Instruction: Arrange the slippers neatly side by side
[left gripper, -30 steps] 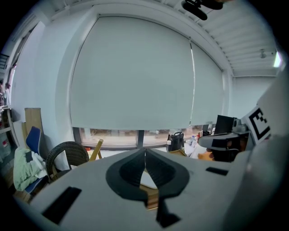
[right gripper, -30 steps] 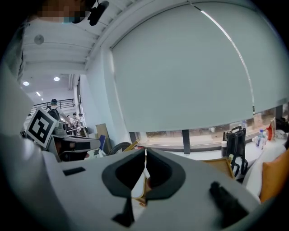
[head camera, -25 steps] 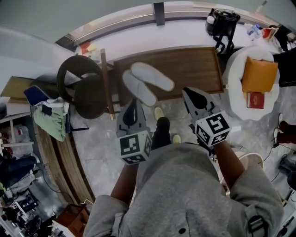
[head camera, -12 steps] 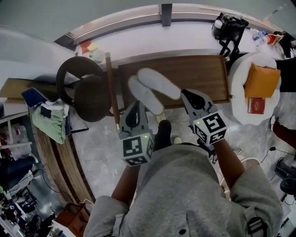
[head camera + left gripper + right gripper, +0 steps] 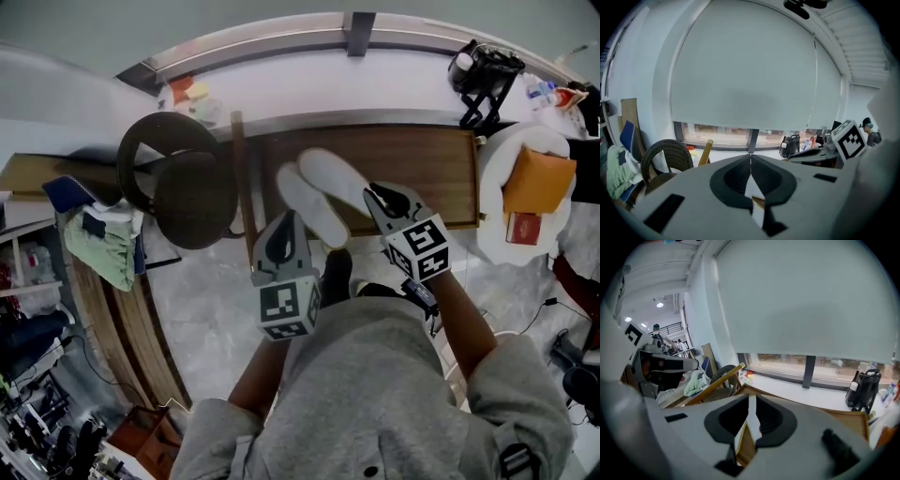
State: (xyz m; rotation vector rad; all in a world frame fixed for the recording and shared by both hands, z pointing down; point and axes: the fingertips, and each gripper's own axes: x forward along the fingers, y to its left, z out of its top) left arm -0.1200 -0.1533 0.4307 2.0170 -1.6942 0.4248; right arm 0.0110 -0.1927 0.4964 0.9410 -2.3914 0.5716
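Two white slippers lie on the wooden platform (image 5: 422, 159) in the head view. The left slipper (image 5: 309, 206) and the right slipper (image 5: 336, 178) are angled apart, their near-left ends touching or overlapping. My left gripper (image 5: 288, 218) is shut and empty, its tip at the near end of the left slipper. My right gripper (image 5: 374, 193) is shut too, its tip beside the right slipper's near end. In the left gripper view the left gripper (image 5: 751, 161) shows its jaws together. In the right gripper view the right gripper (image 5: 752, 404) shows only a thin slit between its jaws.
A dark wicker chair (image 5: 178, 183) and a leaning wooden stick (image 5: 238, 173) stand left of the platform. A black bag (image 5: 487, 67) sits on the windowsill. A white round seat (image 5: 497, 234) with an orange cushion (image 5: 536, 178) is at the right. My black shoe (image 5: 335, 272) is below the slippers.
Both grippers have moved forward and down toward the slippers; their tips now reach the slippers' near ends. The slippers have not shifted on the platform.
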